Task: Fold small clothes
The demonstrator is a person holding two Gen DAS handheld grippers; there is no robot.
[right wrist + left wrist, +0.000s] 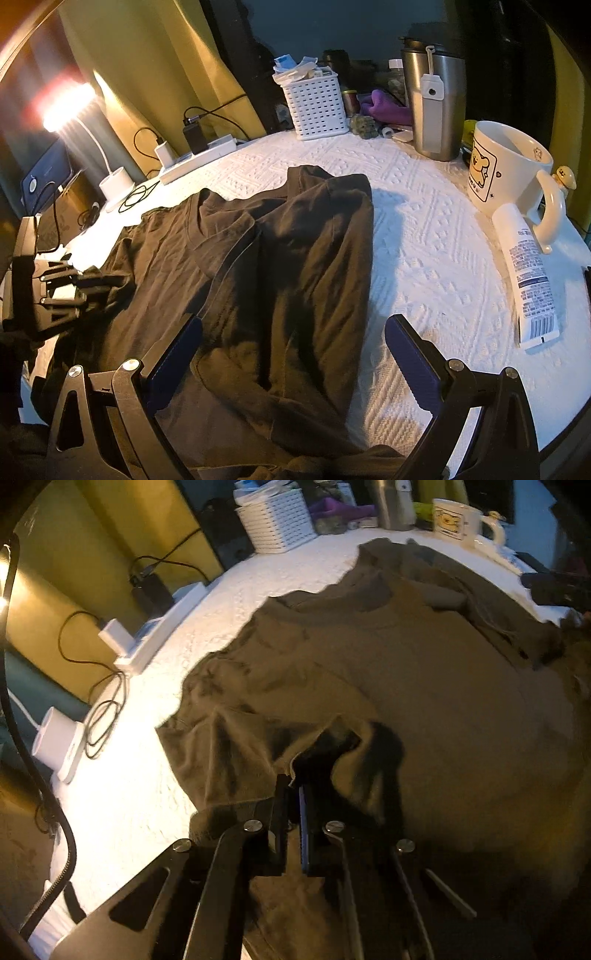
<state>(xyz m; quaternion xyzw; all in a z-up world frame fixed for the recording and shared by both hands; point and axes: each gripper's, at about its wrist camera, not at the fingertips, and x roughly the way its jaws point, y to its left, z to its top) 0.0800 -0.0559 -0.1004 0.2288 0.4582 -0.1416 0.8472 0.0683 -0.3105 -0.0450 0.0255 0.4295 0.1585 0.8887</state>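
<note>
White quilted table [436, 258] under a lamp, clutter along its far edge: basket [314, 107], tumbler [434, 107], mug [506, 170]. Shirt [258, 266] lies spread across the middle, dark and creased. Its right side is already folded in, giving a straight edge; the left side is still loose and rumpled. Left gripper [293, 775] is pinched tight on a raised fold of that left side. Right gripper [293, 332] hovers wide above the near hem, holding nothing. Judged under halfway: left fold and crosswise folds remain.
</note>
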